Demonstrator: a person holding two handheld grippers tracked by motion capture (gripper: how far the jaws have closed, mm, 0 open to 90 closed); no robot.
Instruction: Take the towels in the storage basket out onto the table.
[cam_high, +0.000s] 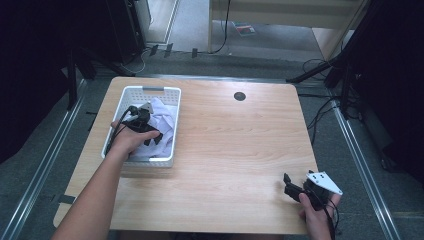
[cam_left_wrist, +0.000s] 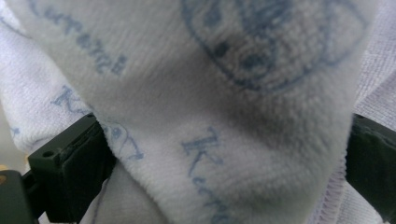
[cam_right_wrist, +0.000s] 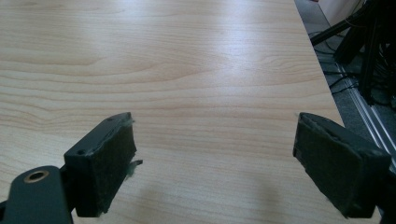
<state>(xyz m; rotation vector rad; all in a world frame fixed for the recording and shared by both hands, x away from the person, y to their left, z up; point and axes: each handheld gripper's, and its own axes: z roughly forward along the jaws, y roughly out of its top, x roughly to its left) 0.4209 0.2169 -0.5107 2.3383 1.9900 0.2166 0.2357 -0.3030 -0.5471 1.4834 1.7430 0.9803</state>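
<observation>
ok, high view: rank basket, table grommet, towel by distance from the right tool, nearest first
From the right tool, at the table's near right:
1. Table grommet, far edge, centre.
2. Towel, inside the basket, left.
3. Basket, left side; its near corner rivals the towel, too close to call.

cloth (cam_left_wrist: 224, 116): white, blue print | basket (cam_high: 165, 94): white | table (cam_high: 240, 145): light woodgrain | tongs (cam_right_wrist: 215, 158): black

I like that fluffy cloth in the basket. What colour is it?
White cloth with blue printed writing and drawings, best seen in the left gripper view.
</observation>
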